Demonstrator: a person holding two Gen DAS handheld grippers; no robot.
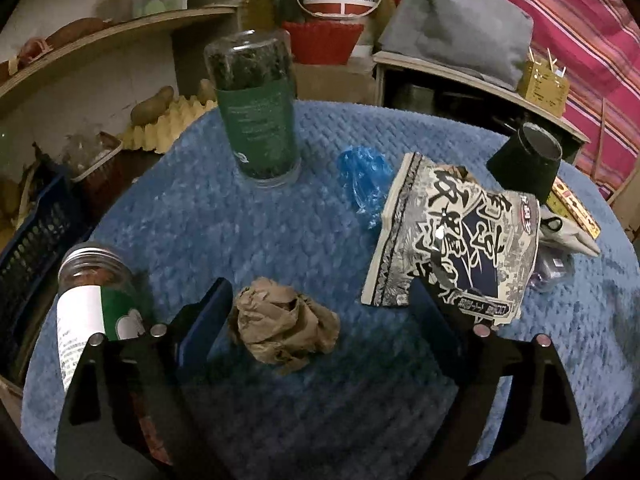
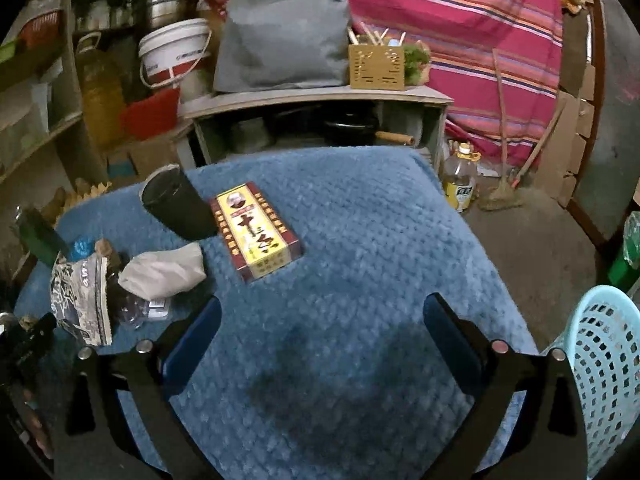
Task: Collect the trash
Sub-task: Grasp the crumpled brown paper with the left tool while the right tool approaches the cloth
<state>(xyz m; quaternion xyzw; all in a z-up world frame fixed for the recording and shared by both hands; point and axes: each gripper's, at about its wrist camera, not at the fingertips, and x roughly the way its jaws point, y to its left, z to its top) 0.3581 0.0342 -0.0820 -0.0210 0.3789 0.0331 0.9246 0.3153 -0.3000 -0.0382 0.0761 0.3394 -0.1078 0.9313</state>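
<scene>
Both grippers gape empty; left gripper straddles crumpled brown paper; labels unreadable

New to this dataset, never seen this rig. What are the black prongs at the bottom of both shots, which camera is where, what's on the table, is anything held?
No robot: a person carries a two-finger gripper in each hand, each with a fisheye camera looking along its fingers. The prongs are those fingers.

Left view: the left gripper is open around a crumpled brown paper ball, not gripping it. Beyond lie a printed snack bag, a blue plastic scrap and two jars on the blue cloth.

Right view: the right gripper is open and empty; ahead lies a yellow box, beside it a light-blue basket.
</scene>
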